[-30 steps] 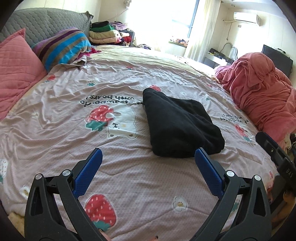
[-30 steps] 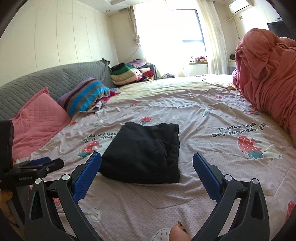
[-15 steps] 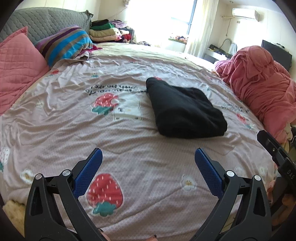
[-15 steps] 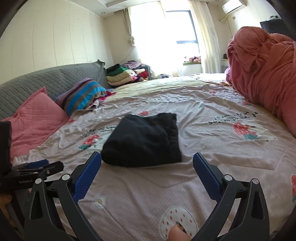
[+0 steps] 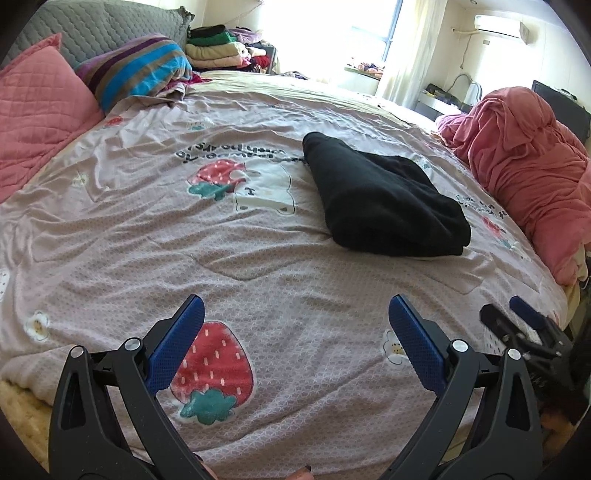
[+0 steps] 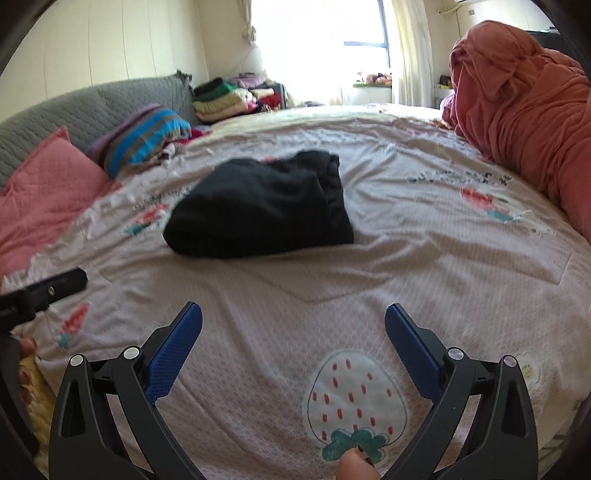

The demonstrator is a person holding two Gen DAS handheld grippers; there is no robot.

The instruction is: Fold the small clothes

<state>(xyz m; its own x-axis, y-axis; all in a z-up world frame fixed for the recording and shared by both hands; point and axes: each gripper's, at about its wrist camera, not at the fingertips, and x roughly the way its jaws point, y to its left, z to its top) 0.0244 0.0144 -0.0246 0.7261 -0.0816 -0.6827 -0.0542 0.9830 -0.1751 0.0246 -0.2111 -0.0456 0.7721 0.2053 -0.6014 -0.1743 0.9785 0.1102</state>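
A black garment [image 5: 384,199] lies folded into a compact block on the pink strawberry-print bedspread [image 5: 184,236]. It also shows in the right wrist view [image 6: 262,206]. My left gripper [image 5: 295,343] is open and empty, low over the near edge of the bed, well short of the garment. My right gripper [image 6: 293,349] is open and empty too, also near the bed's front edge. The right gripper's tip shows at the lower right of the left wrist view [image 5: 517,332]; the left gripper's tip shows at the left of the right wrist view [image 6: 48,291].
A bunched red-pink blanket [image 5: 524,162] lies along the bed's right side. A pink quilted pillow [image 5: 37,107] and a striped pillow [image 5: 136,74] lie at the left against a grey headboard [image 5: 107,33]. Stacked folded clothes [image 5: 218,48] sit at the back.
Both grippers have pulled back toward the near edge of the bed, away from the folded black garment. Both stayed open and empty. The garment has not moved.
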